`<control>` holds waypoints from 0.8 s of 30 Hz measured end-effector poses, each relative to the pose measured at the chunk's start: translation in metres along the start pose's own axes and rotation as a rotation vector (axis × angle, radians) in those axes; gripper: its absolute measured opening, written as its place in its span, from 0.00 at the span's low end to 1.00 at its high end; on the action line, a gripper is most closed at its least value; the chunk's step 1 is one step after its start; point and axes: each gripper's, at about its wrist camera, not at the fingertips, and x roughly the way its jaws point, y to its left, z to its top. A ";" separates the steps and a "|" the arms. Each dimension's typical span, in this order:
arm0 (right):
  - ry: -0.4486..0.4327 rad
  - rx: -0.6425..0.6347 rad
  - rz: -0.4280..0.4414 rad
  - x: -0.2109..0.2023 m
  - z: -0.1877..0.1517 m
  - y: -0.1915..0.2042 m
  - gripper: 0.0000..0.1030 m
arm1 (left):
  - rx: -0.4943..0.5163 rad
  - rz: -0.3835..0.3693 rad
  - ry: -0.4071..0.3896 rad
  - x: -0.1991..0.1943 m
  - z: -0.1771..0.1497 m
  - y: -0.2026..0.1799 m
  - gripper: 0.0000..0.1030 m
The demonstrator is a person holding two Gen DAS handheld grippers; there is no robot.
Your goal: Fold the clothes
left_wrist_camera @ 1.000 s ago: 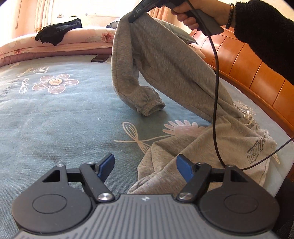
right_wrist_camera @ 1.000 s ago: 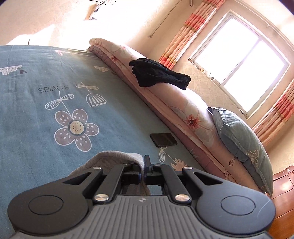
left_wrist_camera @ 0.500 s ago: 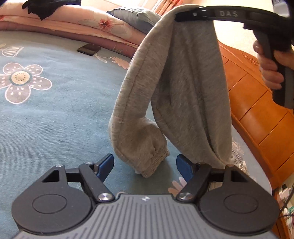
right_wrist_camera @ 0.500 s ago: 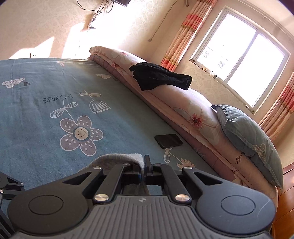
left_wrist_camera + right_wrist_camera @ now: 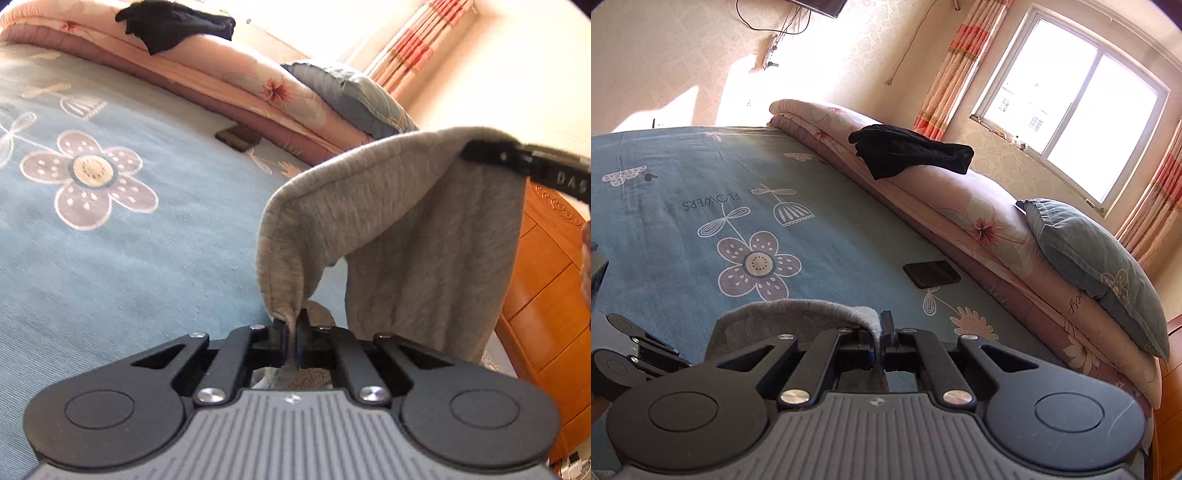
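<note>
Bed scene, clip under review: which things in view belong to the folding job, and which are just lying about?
Part of the job:
- grey sweatpants
- left gripper, just closed on the pants' edge
- right gripper, shut on another edge

Just lying about:
- phone on the bedspread
- black garment on the folded quilt
- pillow

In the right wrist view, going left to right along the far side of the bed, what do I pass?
Black garment on the folded quilt → phone on the bedspread → blue pillow.
</note>
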 end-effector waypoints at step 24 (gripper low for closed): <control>0.175 0.163 -0.056 -0.040 -0.108 -0.069 0.56 | -0.023 0.337 -0.152 -0.051 0.116 0.068 0.02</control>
